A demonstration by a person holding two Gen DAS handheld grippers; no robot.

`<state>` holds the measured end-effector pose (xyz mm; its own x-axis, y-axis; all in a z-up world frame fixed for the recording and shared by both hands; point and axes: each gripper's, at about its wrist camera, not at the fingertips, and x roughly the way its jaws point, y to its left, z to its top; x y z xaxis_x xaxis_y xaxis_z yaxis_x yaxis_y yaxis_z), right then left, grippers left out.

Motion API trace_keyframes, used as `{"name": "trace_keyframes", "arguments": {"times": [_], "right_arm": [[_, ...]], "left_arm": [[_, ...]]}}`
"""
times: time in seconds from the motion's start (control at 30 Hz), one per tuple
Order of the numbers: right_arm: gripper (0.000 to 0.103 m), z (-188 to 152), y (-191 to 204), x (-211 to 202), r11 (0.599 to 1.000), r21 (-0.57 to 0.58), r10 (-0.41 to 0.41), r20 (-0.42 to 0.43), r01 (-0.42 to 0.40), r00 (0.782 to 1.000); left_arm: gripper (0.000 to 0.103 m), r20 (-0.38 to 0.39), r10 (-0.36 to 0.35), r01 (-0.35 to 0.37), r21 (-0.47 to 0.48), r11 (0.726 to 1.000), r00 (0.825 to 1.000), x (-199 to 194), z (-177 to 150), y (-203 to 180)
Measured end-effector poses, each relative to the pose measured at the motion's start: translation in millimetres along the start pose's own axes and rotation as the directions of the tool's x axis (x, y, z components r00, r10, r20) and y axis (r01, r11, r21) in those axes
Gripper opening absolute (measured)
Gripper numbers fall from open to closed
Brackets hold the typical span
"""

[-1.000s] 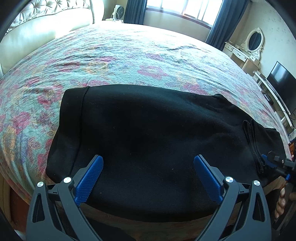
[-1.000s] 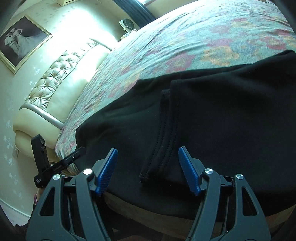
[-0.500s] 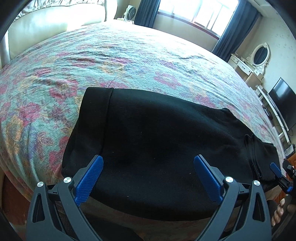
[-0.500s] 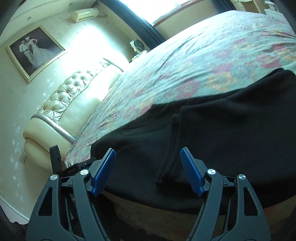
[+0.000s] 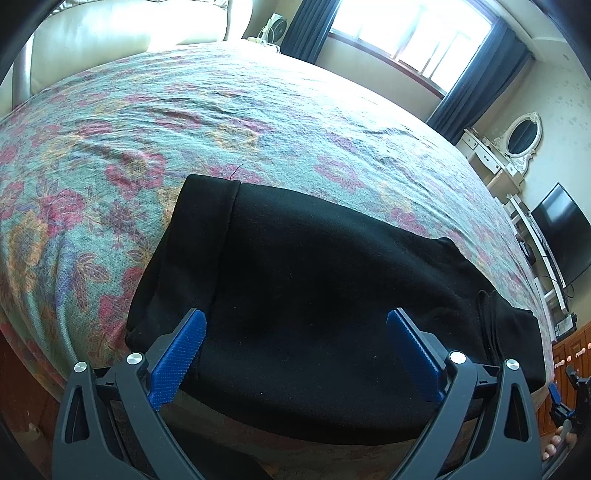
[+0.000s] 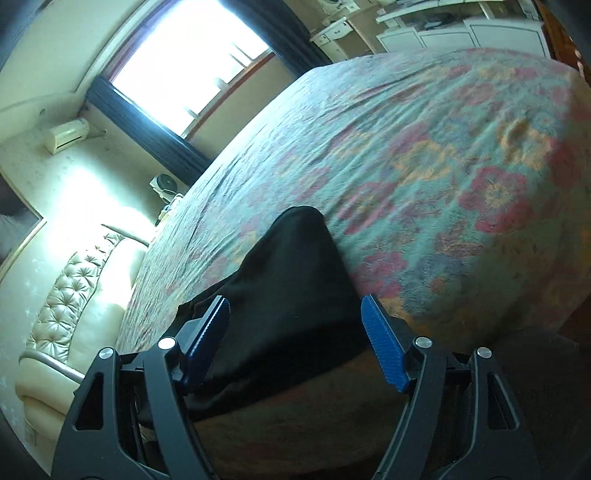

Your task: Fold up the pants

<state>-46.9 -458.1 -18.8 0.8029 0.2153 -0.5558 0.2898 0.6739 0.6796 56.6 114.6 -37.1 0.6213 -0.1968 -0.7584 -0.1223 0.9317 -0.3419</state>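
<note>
Black pants (image 5: 314, 295) lie folded lengthwise along the near edge of a floral bedspread (image 5: 258, 110), with a cuffed end at the left. My left gripper (image 5: 295, 317) hovers open over their near edge, blue pads wide apart and nothing pinched. In the right wrist view the pants' right end (image 6: 291, 288) tapers to a rounded corner. My right gripper (image 6: 295, 301) straddles that end with its jaws opening, and the pads do not press on the cloth. The right gripper (image 5: 557, 398) also shows at the lower right of the left wrist view.
A cream tufted headboard (image 6: 74, 295) stands at the left end of the bed. A window with dark curtains (image 5: 406, 29) is behind the bed. A dressing table with an oval mirror (image 5: 517, 140) and a television (image 5: 561, 236) stand at the right.
My right gripper swung along the bed edge from the pants' middle seam to their right end, rolling and opening wider. My left gripper shifted slightly and rolled. The pants stayed put.
</note>
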Motion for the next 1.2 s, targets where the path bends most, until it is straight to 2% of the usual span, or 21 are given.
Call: {"name": "trace_keyframes", "arguments": {"times": [0.07,0.13,0.17,0.23,0.33,0.37,0.4,0.43,0.5,0.57,0.63,0.77,0.87,1.0,1.03,1.07,1.2], "right_arm": [[0.08,4.1,-29.5,17.0,0.971,0.212,0.121,-0.042,-0.11,0.992],[0.08,-1.0,-56.6,35.1,0.907,0.396,0.184,-0.074,-0.14,0.98],[0.08,-4.3,-62.2,43.3,0.887,0.44,0.196,-0.086,-0.139,0.977],[0.08,-8.1,-66.2,55.2,0.883,0.449,0.205,-0.115,-0.133,0.972],[0.077,-13.9,-58.8,66.7,0.909,0.399,0.198,-0.151,-0.123,0.968],[0.063,-14.6,-56.0,66.7,0.921,0.374,0.172,-0.151,-0.105,0.973],[0.054,-16.2,-53.2,64.6,0.934,0.347,0.141,-0.155,-0.08,0.978],[0.035,-15.4,-52.5,65.0,0.946,0.318,0.122,-0.16,-0.066,0.979],[0.022,-15.2,-58.3,64.4,0.949,0.313,0.099,-0.152,-0.047,0.983],[0.02,-18.6,-69.3,71.3,0.938,0.341,0.109,-0.15,-0.052,0.983],[0.019,-27.4,-77.3,73.2,0.929,0.361,0.141,-0.134,-0.084,0.981],[0.021,-27.8,-73.7,73.2,0.927,0.363,0.157,-0.146,-0.095,0.977],[0.032,-26.3,-65.8,61.9,0.936,0.344,0.136,-0.146,-0.079,0.98],[0.045,-21.2,-30.7,45.5,0.985,0.167,-0.015,-0.112,0.034,0.994],[0.052,-21.0,-21.2,41.8,0.991,0.122,-0.042,-0.1,0.054,0.994],[0.057,-21.3,-10.7,39.7,0.994,0.08,-0.063,-0.091,0.07,0.994],[0.066,-26.4,28.4,35.3,0.994,-0.065,-0.087,-0.056,0.083,0.995]], "left_arm": [[0.097,0.001,0.006,-0.006,0.005,1.0,1.0,0.8,-1.8,-1.4],[0.097,-0.001,0.012,-0.012,0.015,1.0,1.0,1.2,-2.3,-3.0],[0.097,-0.002,0.012,-0.012,0.019,1.0,1.0,0.9,-2.3,-3.6],[0.097,-0.001,0.004,-0.004,0.016,1.0,1.0,-0.6,-1.5,-3.2],[0.097,-0.002,-0.005,0.005,-0.003,1.0,1.0,-0.8,-0.8,-0.4],[0.097,-0.002,-0.006,0.006,-0.007,1.0,1.0,-0.5,-1.0,0.3],[0.097,-0.002,-0.005,0.005,-0.007,1.0,1.0,-0.2,-1.3,0.4],[0.097,-0.002,-0.004,0.004,-0.003,1.0,1.0,-0.1,-1.6,0.0],[0.097,-0.002,-0.002,0.002,0.007,1.0,1.0,0.2,-1.8,-0.6],[0.097,-0.003,-0.008,0.008,0.01,1.0,1.0,1.0,-1.6,0.6],[0.097,-0.002,-0.019,0.019,0.003,1.0,1.0,0.3,-2.0,2.7],[0.097,0.005,-0.04,0.04,-0.01,0.999,0.999,-4.1,1.1,8.4],[0.097,0.016,-0.062,0.062,-0.036,0.997,0.998,-10.8,4.9,16.3],[0.097,0.031,-0.066,0.068,-0.052,0.996,0.997,-17.9,10.4,26.2],[0.097,0.037,-0.059,0.061,-0.054,0.997,0.998,-19.7,11.9,28.9],[0.097,0.042,-0.051,0.053,-0.057,0.997,0.998,-21.7,14.3,32.5],[0.097,0.052,-0.03,0.035,-0.085,0.996,0.998,-27.2,24.5,52.5]]}}
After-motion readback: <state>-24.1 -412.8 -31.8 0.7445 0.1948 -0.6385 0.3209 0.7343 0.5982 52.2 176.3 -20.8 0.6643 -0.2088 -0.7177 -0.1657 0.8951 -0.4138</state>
